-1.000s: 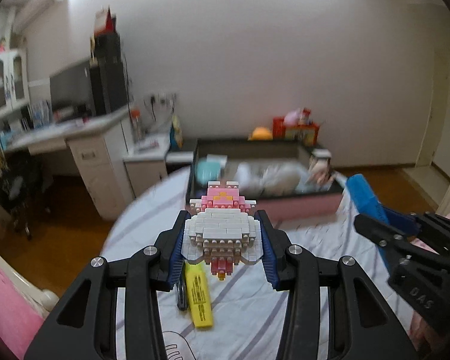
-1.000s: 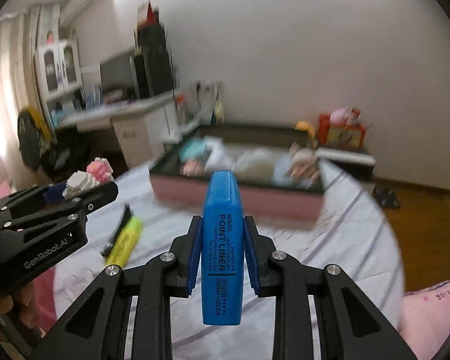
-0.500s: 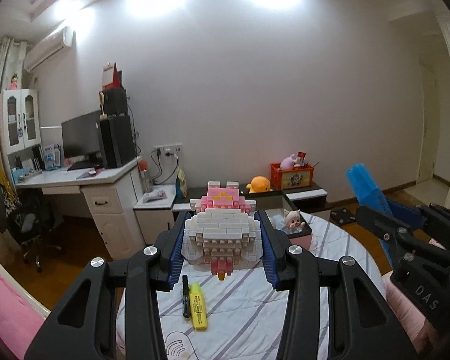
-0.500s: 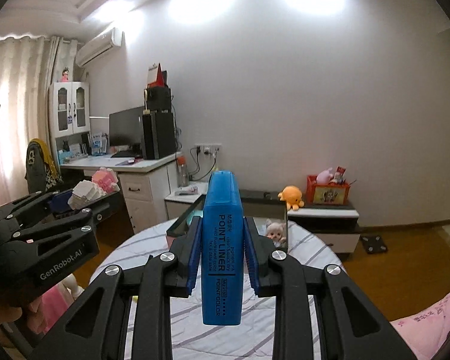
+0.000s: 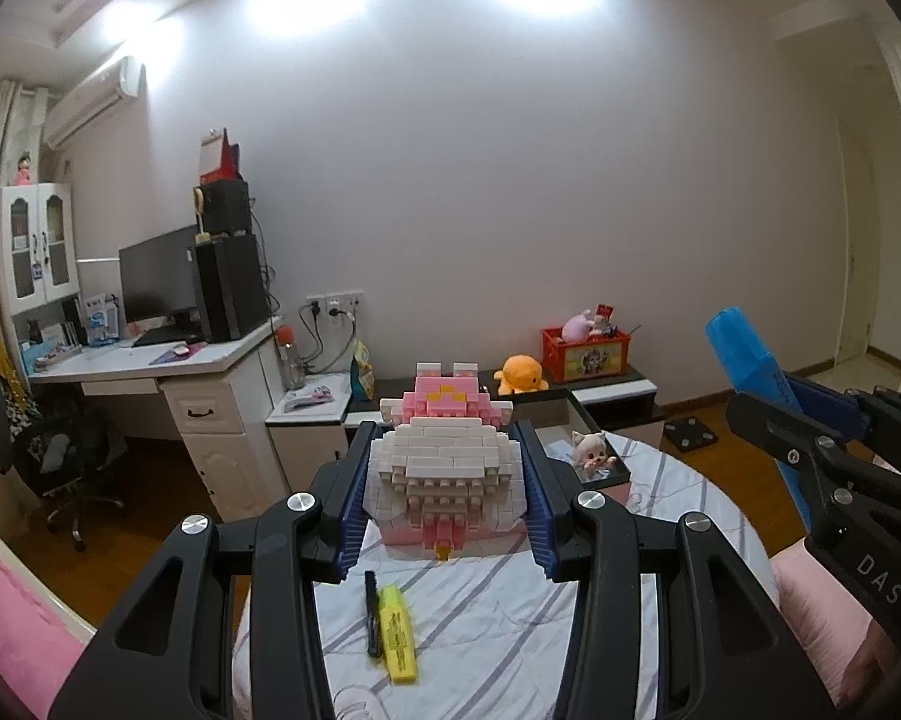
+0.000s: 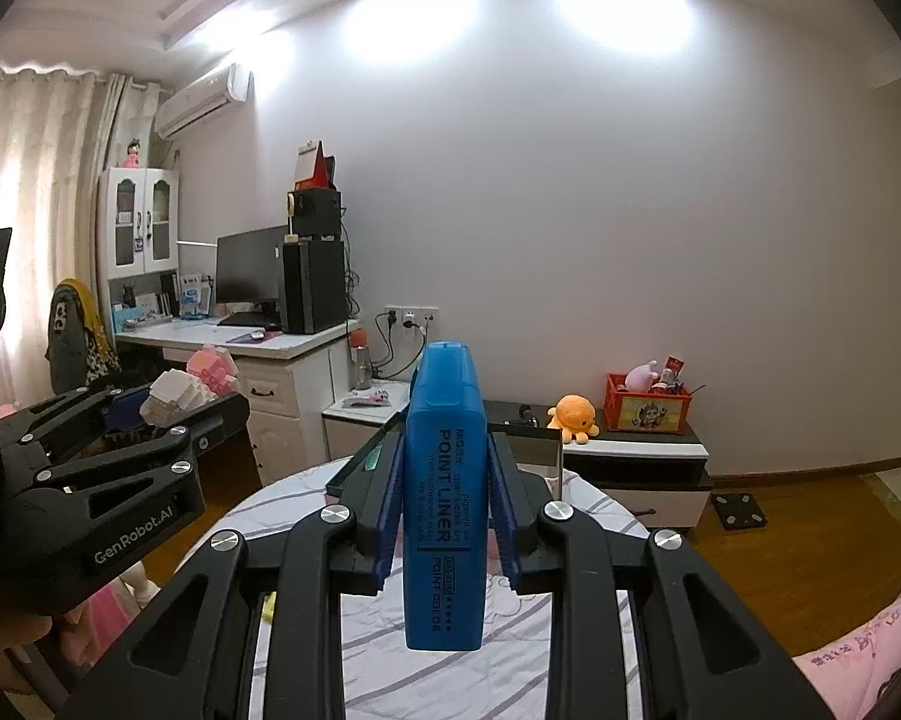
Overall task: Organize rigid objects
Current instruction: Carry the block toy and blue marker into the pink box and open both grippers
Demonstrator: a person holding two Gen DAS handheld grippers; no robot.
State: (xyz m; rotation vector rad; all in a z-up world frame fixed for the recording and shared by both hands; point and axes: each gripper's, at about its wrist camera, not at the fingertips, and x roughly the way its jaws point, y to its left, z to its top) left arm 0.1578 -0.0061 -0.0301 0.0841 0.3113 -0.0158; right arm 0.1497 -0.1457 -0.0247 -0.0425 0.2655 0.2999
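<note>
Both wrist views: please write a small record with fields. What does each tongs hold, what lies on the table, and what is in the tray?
left tongs: shut on the brick figure, white and pink
right tongs: shut on the blue highlighter, standing upright
table: round, striped cloth
on table: yellow highlighter with a black pen beside it
tray: dark, at the table's far side, holds a small doll
rest of tray: hidden behind the figure
</note>
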